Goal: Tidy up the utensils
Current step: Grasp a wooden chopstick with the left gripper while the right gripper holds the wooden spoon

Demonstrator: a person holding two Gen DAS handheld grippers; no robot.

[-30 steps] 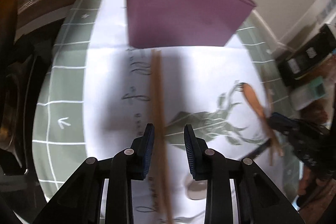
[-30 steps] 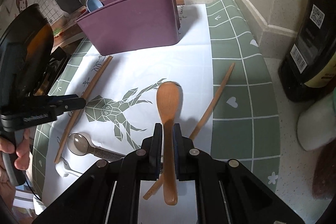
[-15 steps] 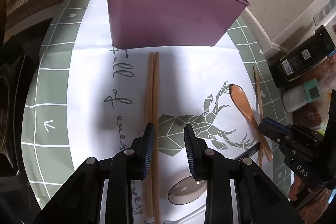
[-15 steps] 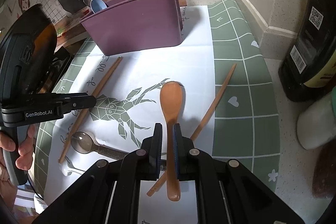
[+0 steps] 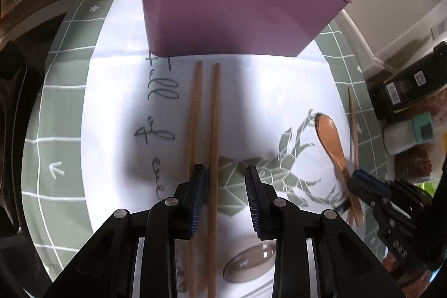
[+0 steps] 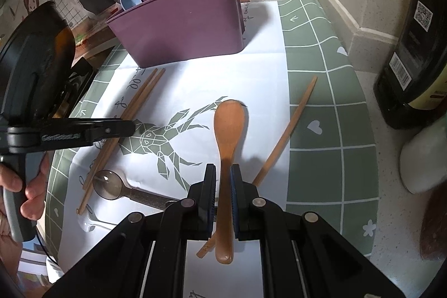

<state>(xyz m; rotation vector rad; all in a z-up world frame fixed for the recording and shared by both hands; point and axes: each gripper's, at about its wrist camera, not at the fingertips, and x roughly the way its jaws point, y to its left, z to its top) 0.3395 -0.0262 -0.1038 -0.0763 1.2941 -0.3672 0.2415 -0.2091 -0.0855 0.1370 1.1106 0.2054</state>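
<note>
Bench mat (image 6: 329, 130) mid-sort: purple caddy (image 6: 181, 32) partly filled; right gripper (image 6: 223, 186) fingers clamp wooden spoon (image 6: 227, 136), left gripper (image 5: 226, 183) fingers part-open astride chopsticks (image 5: 213, 130), lower centre.

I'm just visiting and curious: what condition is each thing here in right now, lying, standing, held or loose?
Wooden spoon: clamped by its handle in the right gripper.
Pair of chopsticks: lying flat; one between the open left gripper fingers.
Single chopstick: lying loose.
Metal spoon: lying flat.
Purple holder: upright, partly filled.
</note>
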